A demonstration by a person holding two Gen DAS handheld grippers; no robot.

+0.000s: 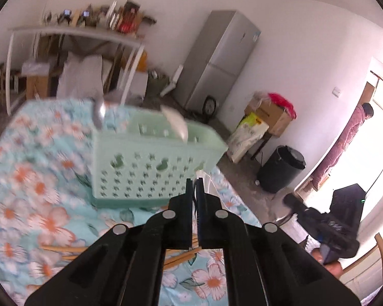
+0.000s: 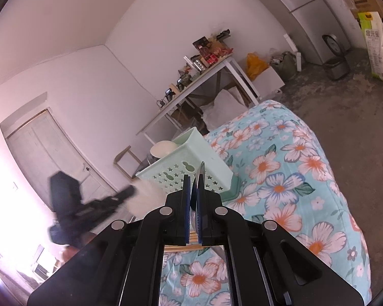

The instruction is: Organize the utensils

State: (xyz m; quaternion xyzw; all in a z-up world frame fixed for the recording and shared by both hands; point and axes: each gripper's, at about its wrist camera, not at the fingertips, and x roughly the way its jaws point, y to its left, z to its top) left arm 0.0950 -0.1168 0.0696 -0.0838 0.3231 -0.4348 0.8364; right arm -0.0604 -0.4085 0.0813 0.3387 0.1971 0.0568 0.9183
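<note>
1. The green basket (image 1: 150, 163) stands on my flowered cloth (image 1: 25, 178), spoons (image 1: 99, 113) upright inside.
2. My left gripper (image 1: 194, 182), near it, is clamped on a white spoon (image 2: 146, 195).
3. My right gripper (image 2: 194, 178) pinches a thin metal utensil (image 2: 200, 176).

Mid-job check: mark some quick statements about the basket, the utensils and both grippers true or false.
1. The green basket stands on the floral cloth. True.
2. The basket is empty. False: a metal spoon and a white spoon stick out of it.
3. The right gripper is shut on a thin metal utensil. True.
4. The chopsticks are in the basket. False: they lie on the cloth, near the grippers.
5. The left gripper is wide open. False: it is shut on a white utensil.
</note>
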